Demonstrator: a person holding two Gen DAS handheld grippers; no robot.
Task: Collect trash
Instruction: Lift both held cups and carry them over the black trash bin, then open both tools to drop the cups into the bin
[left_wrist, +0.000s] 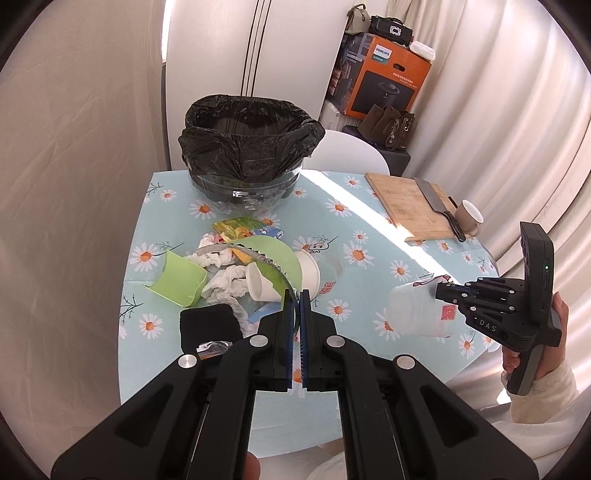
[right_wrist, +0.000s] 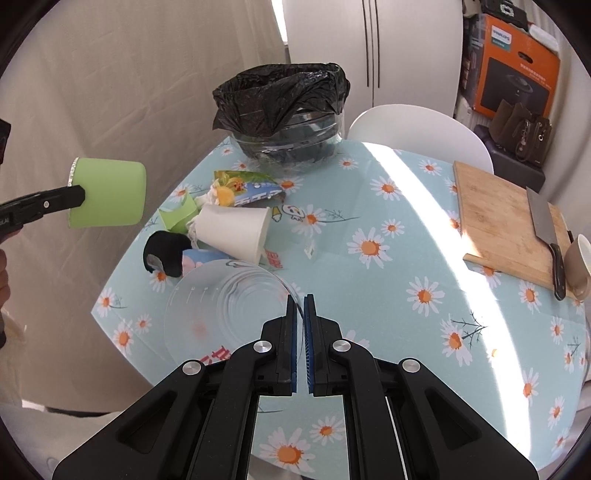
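Observation:
My left gripper (left_wrist: 294, 295) is shut on the foil-edged rim of a green paper cup (left_wrist: 273, 251), held in the air over the trash pile. The right wrist view shows that green cup (right_wrist: 107, 192) at far left. My right gripper (right_wrist: 300, 301) is shut on the rim of a clear plastic cup (right_wrist: 229, 306), lifted above the table (right_wrist: 388, 258). A bin with a black bag (left_wrist: 251, 136) stands at the table's far side. Below lie a white paper cup (right_wrist: 232, 232), crumpled tissues (left_wrist: 225, 280), a torn green cup (left_wrist: 177, 280), wrappers (left_wrist: 236, 227) and a black cloth (left_wrist: 208, 328).
A wooden cutting board (right_wrist: 506, 232) with a cleaver (right_wrist: 546, 229) lies at the right, and a beige mug (right_wrist: 580, 266) stands beside it at the edge. A white chair (right_wrist: 417, 125) stands behind the table. Boxes and bags (left_wrist: 384, 85) are stacked in the back corner.

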